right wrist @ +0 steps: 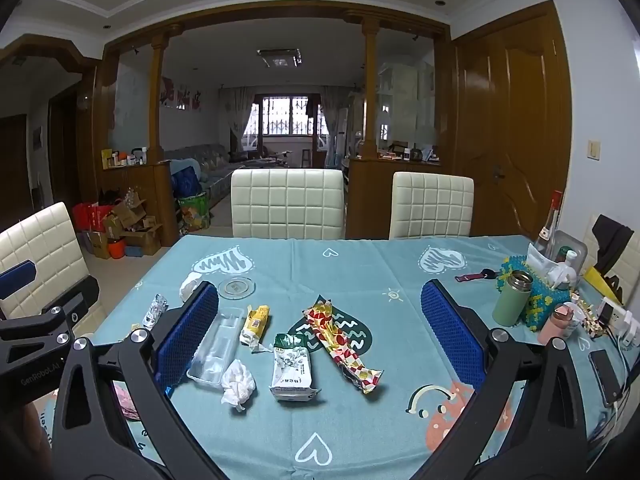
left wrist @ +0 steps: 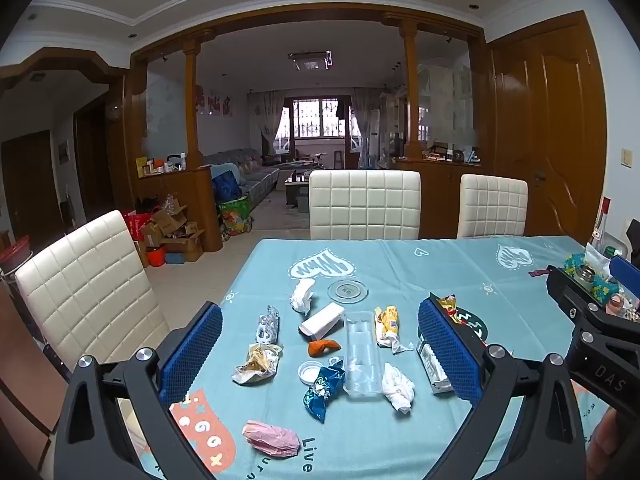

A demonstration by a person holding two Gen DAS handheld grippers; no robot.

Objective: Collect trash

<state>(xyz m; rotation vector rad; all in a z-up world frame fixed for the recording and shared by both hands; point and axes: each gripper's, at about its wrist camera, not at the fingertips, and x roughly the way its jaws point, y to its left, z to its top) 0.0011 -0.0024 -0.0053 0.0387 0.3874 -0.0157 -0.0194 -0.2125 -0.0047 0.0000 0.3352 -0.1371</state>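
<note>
We hover both tools, left tool [left wrist: 320, 344] and right tool [right wrist: 320, 332], jaws wide and empty, over trash [left wrist: 348, 356] scattered across the desk [left wrist: 440, 272]; nothing collected yet, next we pick one wrapper [right wrist: 344, 344].

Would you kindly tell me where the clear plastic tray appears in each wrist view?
Left wrist: clear tray at centre, between the blue fingers.
Right wrist: tray lower left, beside the left finger.
Shared landmark: yellow wrapper, just right of the tray.
</note>
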